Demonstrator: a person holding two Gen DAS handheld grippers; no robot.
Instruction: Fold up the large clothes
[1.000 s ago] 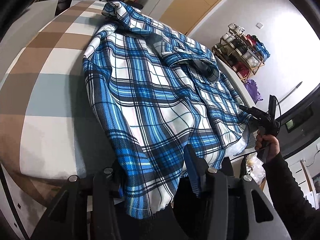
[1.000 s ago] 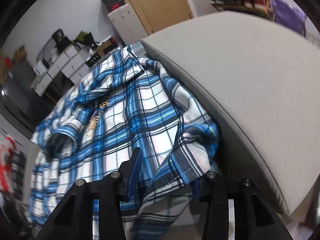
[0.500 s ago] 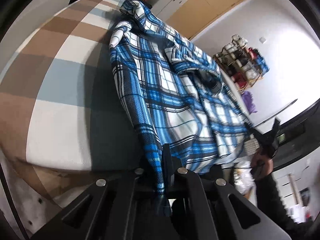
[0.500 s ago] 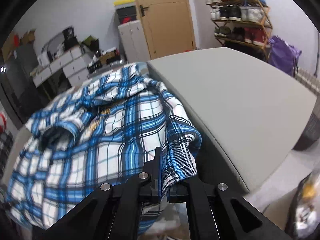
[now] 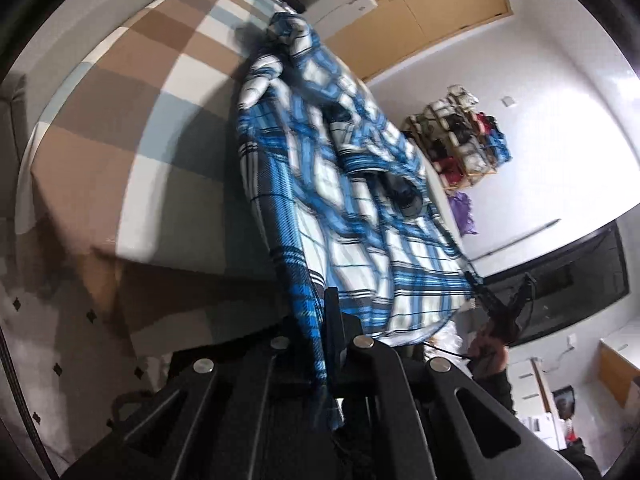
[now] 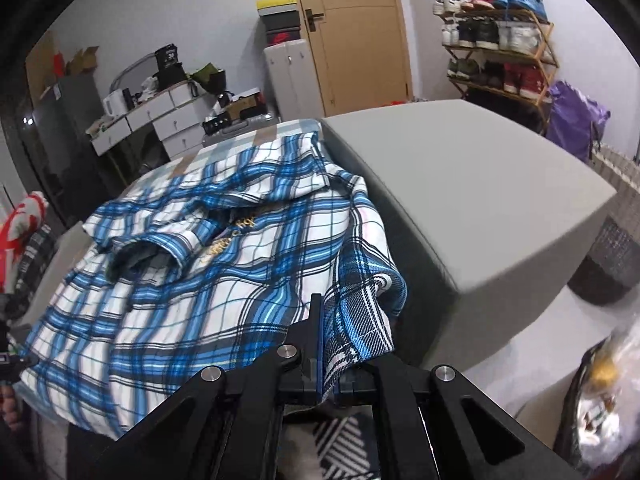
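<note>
Both claws, the left gripper (image 5: pixel 320 316) and the right gripper (image 6: pixel 320 344), pinch the plaid shirt (image 6: pixel 224 264) by its near edge, so folding has barely begun.

Wooden door (image 6: pixel 352 36), shoe rack (image 6: pixel 498 52), purple bag (image 6: pixel 576 120), white drawers (image 6: pixel 160 120)

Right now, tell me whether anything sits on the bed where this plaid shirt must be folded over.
Nothing visible does. The plaid shirt lies alone on the checked bed cover; the left gripper and right gripper are each shut on its near hem.
</note>
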